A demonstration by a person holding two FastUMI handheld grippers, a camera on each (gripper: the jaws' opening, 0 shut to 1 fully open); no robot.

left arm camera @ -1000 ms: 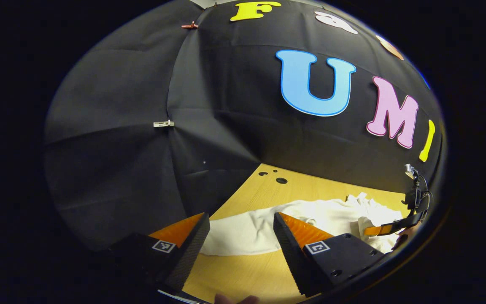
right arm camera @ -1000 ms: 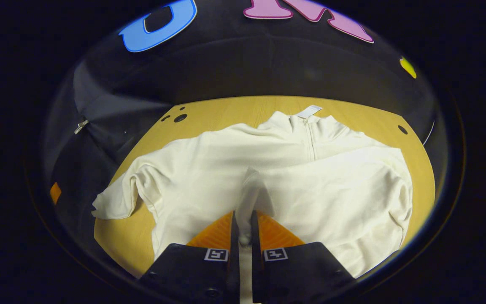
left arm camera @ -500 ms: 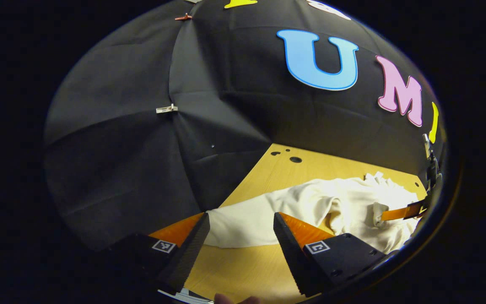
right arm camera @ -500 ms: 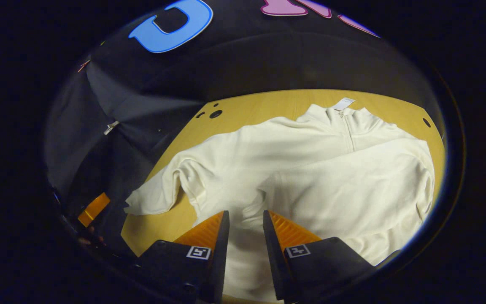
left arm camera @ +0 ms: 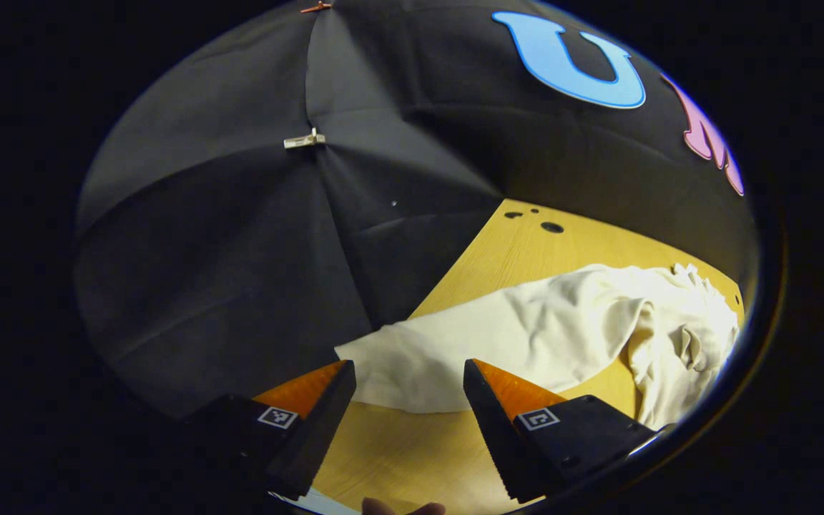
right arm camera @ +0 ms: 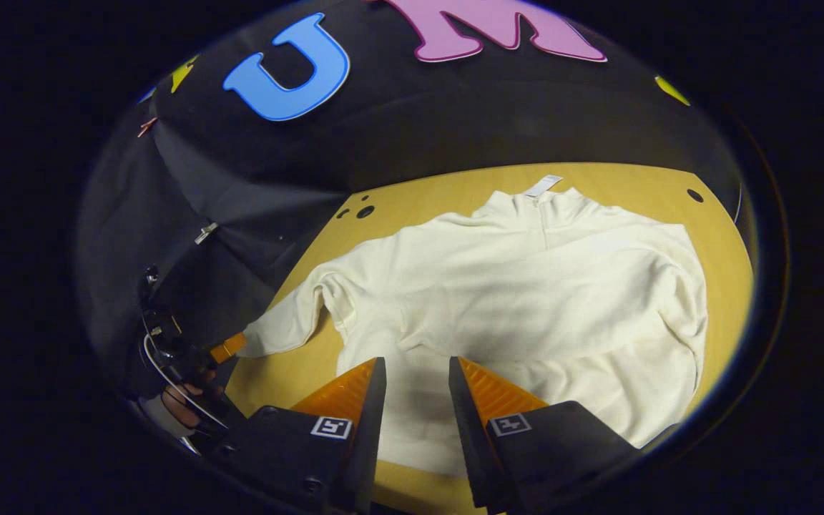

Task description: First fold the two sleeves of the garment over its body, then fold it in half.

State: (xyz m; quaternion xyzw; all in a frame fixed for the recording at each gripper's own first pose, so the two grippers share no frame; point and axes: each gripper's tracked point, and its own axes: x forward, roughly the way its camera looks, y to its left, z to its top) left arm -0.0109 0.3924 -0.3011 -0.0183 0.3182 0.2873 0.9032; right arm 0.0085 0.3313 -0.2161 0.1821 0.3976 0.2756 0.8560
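A cream zip-neck sweatshirt [right arm camera: 526, 286] lies flat on the wooden table [right arm camera: 455, 187], collar and tag at the far side. One sleeve is folded across its body [right arm camera: 598, 315]. The other sleeve [right arm camera: 287, 330] sticks out to the left. My right gripper [right arm camera: 415, 365] hovers open over the hem, holding nothing. In the left gripper view my left gripper [left arm camera: 408, 372] is open, and the outstretched sleeve's cuff [left arm camera: 412, 372] lies just beyond its fingertips. The left gripper [right arm camera: 229, 349] also shows in the right gripper view, at that cuff, with a hand [right arm camera: 176, 409] behind it.
The black cloth wall [left arm camera: 240, 250] closes in right at the table's left edge, beside the cuff. Small round holes [left arm camera: 551, 227] mark the table's far left corner, and one more hole [right arm camera: 694, 194] lies at the far right. Bare wood [left arm camera: 412, 458] stretches in front of the sleeve.
My right gripper opened, let the folded sleeve drop onto the body and drew back. My left gripper has closed in on the outstretched sleeve's cuff.
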